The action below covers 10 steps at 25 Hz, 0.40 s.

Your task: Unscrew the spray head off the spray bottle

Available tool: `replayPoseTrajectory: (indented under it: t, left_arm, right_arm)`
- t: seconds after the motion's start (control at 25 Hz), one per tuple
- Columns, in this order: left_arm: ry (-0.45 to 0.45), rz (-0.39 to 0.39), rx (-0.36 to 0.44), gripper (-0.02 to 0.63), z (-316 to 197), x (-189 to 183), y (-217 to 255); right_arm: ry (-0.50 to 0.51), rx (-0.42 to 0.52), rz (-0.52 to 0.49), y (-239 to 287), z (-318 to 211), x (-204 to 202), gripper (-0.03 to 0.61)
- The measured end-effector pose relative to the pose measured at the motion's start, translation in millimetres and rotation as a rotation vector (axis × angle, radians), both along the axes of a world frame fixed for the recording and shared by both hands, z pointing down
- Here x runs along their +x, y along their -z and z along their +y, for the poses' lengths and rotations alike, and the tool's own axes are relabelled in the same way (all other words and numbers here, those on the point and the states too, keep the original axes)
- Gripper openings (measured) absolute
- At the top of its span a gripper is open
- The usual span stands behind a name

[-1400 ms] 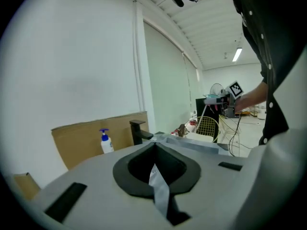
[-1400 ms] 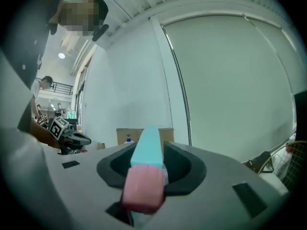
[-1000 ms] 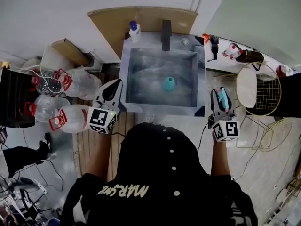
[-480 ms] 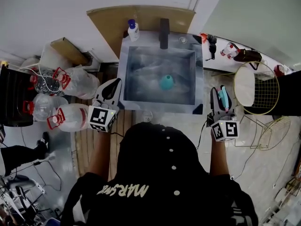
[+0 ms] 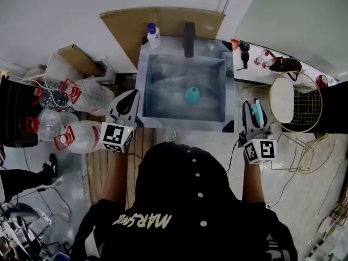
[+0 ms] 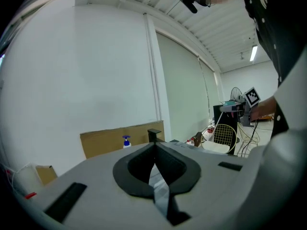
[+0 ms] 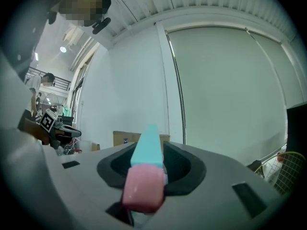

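Observation:
The teal spray bottle (image 5: 192, 95) lies headless in the sink basin (image 5: 147, 86), apart from both grippers. My right gripper (image 5: 254, 111) hovers to the right of the sink, shut on the teal and pink spray head (image 5: 259, 113). In the right gripper view the spray head (image 7: 145, 169) sits clamped between the jaws, its teal end pointing away from the camera. My left gripper (image 5: 131, 98) is at the sink's left edge, shut with nothing in it. The left gripper view shows that gripper (image 6: 154, 163) with its jaws pressed together and no object between them.
A black faucet (image 5: 188, 38) and a white soap bottle with a blue cap (image 5: 154, 36) stand at the sink's back edge. Several large water jugs (image 5: 81, 97) lie on the floor at left. A gold wire stool (image 5: 298, 102) is at right. Cardboard (image 5: 125, 23) leans behind the sink.

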State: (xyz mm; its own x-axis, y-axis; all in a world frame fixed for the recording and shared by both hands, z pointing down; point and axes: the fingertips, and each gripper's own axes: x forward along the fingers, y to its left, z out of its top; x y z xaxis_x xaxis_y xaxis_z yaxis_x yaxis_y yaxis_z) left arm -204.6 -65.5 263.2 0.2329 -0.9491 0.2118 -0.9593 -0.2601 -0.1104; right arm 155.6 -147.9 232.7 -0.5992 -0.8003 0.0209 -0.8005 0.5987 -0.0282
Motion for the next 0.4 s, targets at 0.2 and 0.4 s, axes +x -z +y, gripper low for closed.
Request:
replayPoseTrajectory:
  t: [0.2,0.4]
  left_arm:
    - [0.001,-0.004,0.007,0.026,-0.1,0.0,1.6]
    - [0.007,-0.007,0.004,0.026,-0.5,-1.6,1.6]
  right_arm:
    - [0.028,0.017,0.006,2.5,3.8,-5.2,0.166]
    - [0.036,0.016,0.021,2.3,3.1,-6.2,0.166]
